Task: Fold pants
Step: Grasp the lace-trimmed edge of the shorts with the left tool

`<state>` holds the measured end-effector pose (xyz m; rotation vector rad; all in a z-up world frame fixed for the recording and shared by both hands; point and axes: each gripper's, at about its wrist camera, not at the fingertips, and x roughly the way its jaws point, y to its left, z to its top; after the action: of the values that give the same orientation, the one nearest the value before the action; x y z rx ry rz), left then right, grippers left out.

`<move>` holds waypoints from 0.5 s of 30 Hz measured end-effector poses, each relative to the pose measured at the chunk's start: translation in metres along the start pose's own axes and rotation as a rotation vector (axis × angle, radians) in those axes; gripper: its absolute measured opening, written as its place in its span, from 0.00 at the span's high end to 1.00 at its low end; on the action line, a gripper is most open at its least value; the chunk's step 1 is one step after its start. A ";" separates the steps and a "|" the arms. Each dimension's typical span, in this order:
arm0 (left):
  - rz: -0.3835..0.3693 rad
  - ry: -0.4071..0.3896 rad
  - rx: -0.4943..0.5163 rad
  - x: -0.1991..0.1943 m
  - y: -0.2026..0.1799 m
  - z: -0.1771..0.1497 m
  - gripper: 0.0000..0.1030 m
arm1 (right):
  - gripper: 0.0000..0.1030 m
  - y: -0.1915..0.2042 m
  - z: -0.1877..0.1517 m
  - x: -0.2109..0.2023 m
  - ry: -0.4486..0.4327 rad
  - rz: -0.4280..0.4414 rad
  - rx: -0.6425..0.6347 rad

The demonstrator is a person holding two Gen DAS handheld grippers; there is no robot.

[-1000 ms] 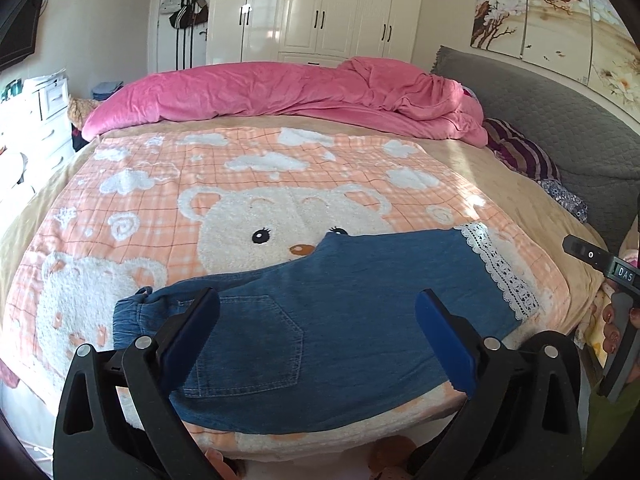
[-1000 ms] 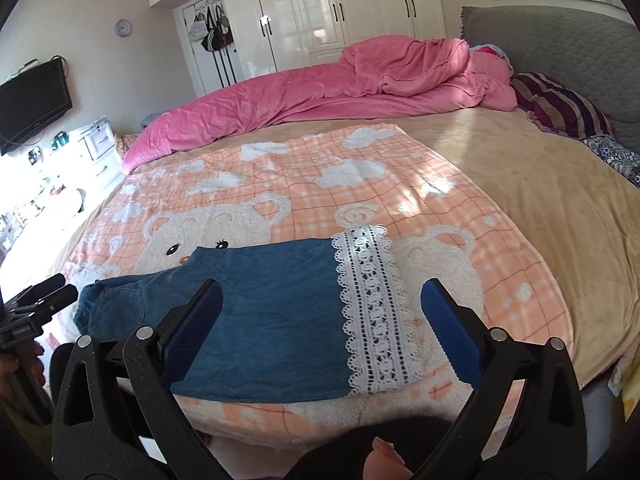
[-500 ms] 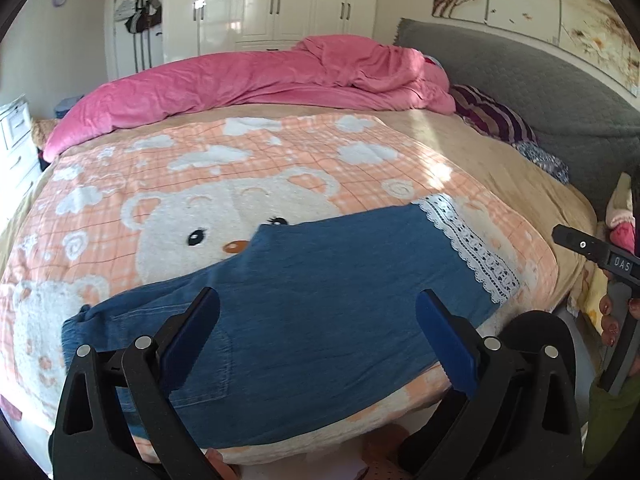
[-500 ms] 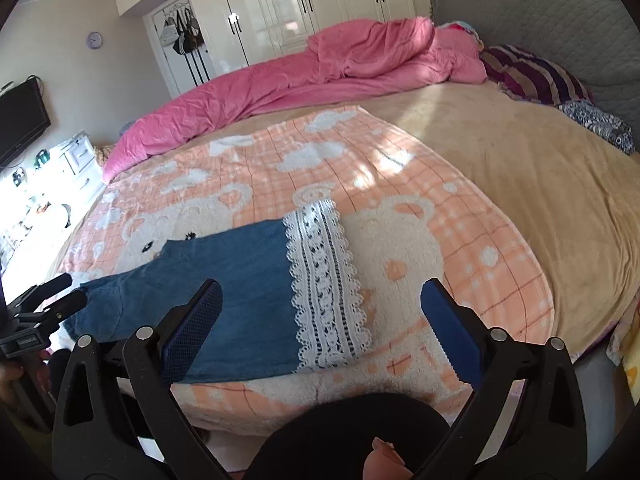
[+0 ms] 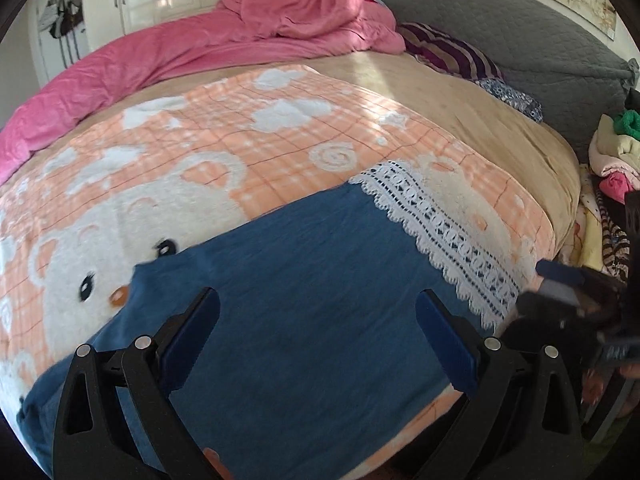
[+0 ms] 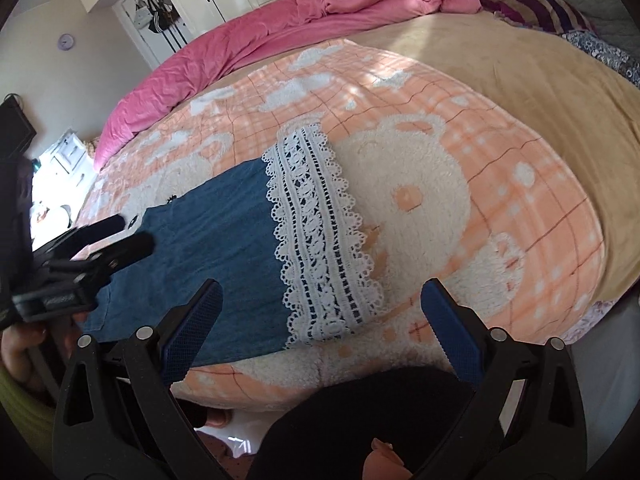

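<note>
Blue pants (image 5: 304,280) lie flat on fuzzy orange bear blanket (image 5: 224,128), close to near edge of bed. White lace hem (image 6: 320,240) points to right side, holes and wavy edge. Lots of bare blanket beyond pants; tan sheet (image 6: 540,80) further right. Crumpled pink quilt (image 5: 200,40) at far edge.

Left gripper (image 5: 316,320) spread wide over soft denim, holding nothing. Right gripper (image 6: 320,308) spread wide over lace end, holding nothing.

Waist end cut off at left behind gripper. Right gripper blurry in left view.
</note>
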<state>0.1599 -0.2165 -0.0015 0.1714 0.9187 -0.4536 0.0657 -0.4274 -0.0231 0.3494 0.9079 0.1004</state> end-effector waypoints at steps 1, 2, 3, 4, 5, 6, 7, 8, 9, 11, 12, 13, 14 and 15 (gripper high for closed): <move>-0.009 0.004 0.009 0.006 -0.001 0.006 0.05 | 0.09 0.000 0.000 0.003 0.009 0.007 0.009; -0.016 0.015 0.010 0.013 -0.001 0.013 0.05 | 0.09 -0.001 0.001 0.005 0.018 0.009 0.017; -0.023 0.024 0.006 0.019 -0.001 0.019 0.05 | 0.09 -0.002 0.000 0.009 0.029 0.014 0.038; -0.041 0.036 -0.005 0.027 -0.002 0.028 0.05 | 0.09 -0.004 0.000 0.012 0.037 0.019 0.053; -0.060 0.041 -0.015 0.033 -0.002 0.035 0.05 | 0.09 -0.006 -0.002 0.016 0.053 0.027 0.070; -0.072 0.046 -0.019 0.039 -0.003 0.043 0.05 | 0.09 -0.008 -0.004 0.020 0.070 0.037 0.089; -0.082 0.050 -0.014 0.045 -0.004 0.050 0.05 | 0.09 -0.008 -0.005 0.023 0.081 0.043 0.095; -0.093 0.057 -0.006 0.051 -0.005 0.056 0.05 | 0.09 -0.008 -0.007 0.028 0.094 0.058 0.093; -0.102 0.066 0.005 0.059 -0.006 0.064 0.05 | 0.15 -0.007 -0.008 0.029 0.097 0.056 0.090; -0.121 0.071 0.021 0.068 -0.007 0.076 0.05 | 0.23 0.000 -0.010 0.029 0.076 0.030 0.053; -0.130 0.075 0.029 0.073 -0.007 0.082 0.05 | 0.23 0.006 -0.010 0.028 0.065 0.024 0.019; -0.141 0.080 0.030 0.081 -0.007 0.088 0.05 | 0.23 0.007 -0.009 0.029 0.069 0.024 0.014; -0.151 0.090 0.033 0.087 -0.007 0.092 0.05 | 0.28 0.007 -0.009 0.031 0.073 0.017 0.021; -0.145 0.103 0.037 0.096 -0.008 0.096 0.05 | 0.33 0.006 -0.008 0.033 0.076 0.016 0.025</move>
<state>0.2759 -0.2844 -0.0199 0.1638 1.0288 -0.6009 0.0796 -0.4119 -0.0503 0.3776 0.9825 0.1178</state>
